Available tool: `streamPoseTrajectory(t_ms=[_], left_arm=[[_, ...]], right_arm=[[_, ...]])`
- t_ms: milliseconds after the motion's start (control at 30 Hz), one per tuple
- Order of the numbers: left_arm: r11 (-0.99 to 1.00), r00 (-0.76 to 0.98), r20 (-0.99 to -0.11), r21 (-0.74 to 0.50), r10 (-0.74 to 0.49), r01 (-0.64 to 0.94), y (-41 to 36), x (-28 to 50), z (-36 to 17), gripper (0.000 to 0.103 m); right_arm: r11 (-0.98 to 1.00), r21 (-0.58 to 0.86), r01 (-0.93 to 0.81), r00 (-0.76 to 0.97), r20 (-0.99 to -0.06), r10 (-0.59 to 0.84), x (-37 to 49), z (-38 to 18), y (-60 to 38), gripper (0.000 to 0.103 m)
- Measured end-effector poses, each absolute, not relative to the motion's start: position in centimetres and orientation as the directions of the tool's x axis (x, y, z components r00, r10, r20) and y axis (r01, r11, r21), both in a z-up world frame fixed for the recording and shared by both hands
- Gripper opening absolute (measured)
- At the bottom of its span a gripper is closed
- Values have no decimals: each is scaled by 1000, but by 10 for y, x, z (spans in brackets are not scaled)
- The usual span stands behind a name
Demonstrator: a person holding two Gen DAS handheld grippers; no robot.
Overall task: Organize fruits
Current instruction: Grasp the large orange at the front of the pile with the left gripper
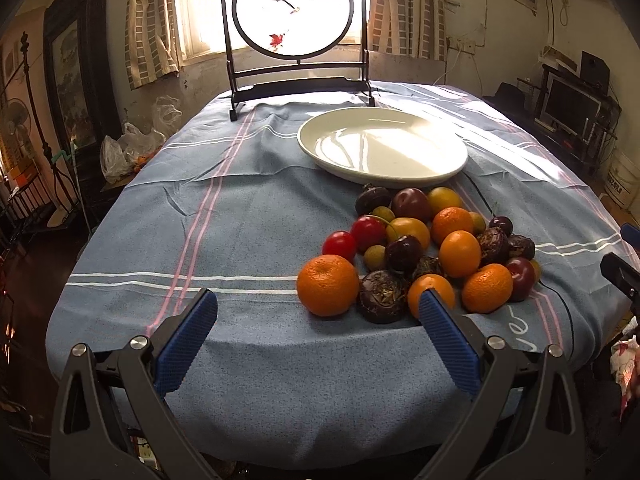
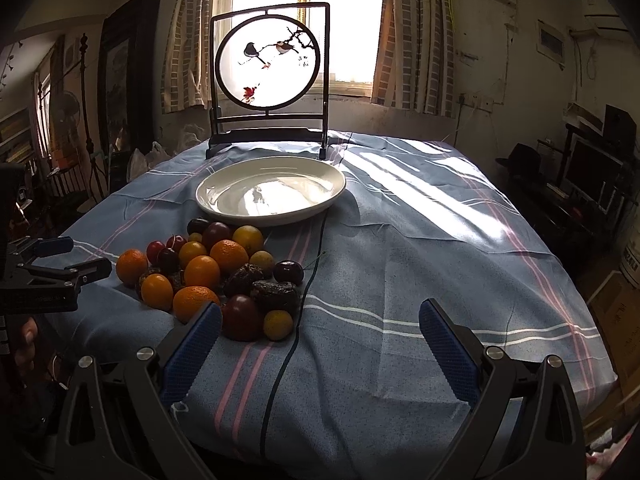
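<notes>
Left wrist view: both the left hand-held gripper (image 1: 318, 306) and right hand-held gripper (image 2: 320, 316) are wide open, holding nothing. The nearest orange (image 1: 327, 285) looks round and firm; grab its sides gently.

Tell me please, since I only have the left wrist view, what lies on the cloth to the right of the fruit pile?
Observer: A thin dark cable runs from the white plate past the pile toward the near edge.
Operator: Is the right gripper holding anything?
Observer: No, the right gripper is open and empty above bare cloth.
Operator: Which fruit lies nearest it?
Observer: A dark red fruit beside a small yellow fruit.
</notes>
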State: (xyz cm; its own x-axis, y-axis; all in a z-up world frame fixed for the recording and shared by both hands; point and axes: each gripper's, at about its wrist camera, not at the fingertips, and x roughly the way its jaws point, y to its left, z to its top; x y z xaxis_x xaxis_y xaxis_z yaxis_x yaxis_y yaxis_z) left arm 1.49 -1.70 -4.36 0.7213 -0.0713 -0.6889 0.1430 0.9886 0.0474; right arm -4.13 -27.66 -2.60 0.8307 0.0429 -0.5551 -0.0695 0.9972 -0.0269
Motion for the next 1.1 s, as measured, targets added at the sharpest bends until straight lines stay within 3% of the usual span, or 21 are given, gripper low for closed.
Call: streamPoseTrajectory(t_ms=[133,233,533,633,667,700,733,867,1100], left_arm=[[976,690,-716,54,-108,209,-37,20,-63,98],[970,690,-716,80,-104,230,-49,25,-68,86],[957,657,-733,30,-174,288,-20,29,-58,83],[962,664,-740,91,-109,259,-11,33,-68,83],[964,656,-749,96,-92,246,-9,39,-74,79],[965,644,-758,81,-102,248,-8,45,-78,67],[966,635,-765,66,-113,251,-6,50,-81,61],[956,638,-749,23,-177,292,-3,63,-86,47],[947,637,-730,-43,-246,317,2,74,-94,45]], right_arm=[[998,1,-55,826,-562,46,-39,-31,-285,99],[998,10,-55,821,-568,51,-38,-37,-289,99],[998,51,-46,810,-582,67,-32,-47,-307,99],[997,71,-41,804,-590,75,-27,-51,-310,99],[996,77,-42,800,-595,80,-25,-52,-310,99],[996,81,-45,796,-600,84,-23,-54,-309,99],[996,81,-47,790,-607,87,-21,-55,-306,99],[996,59,-68,782,-616,90,-20,-56,-296,99],[997,51,-64,778,-623,82,-15,-54,-294,99]])
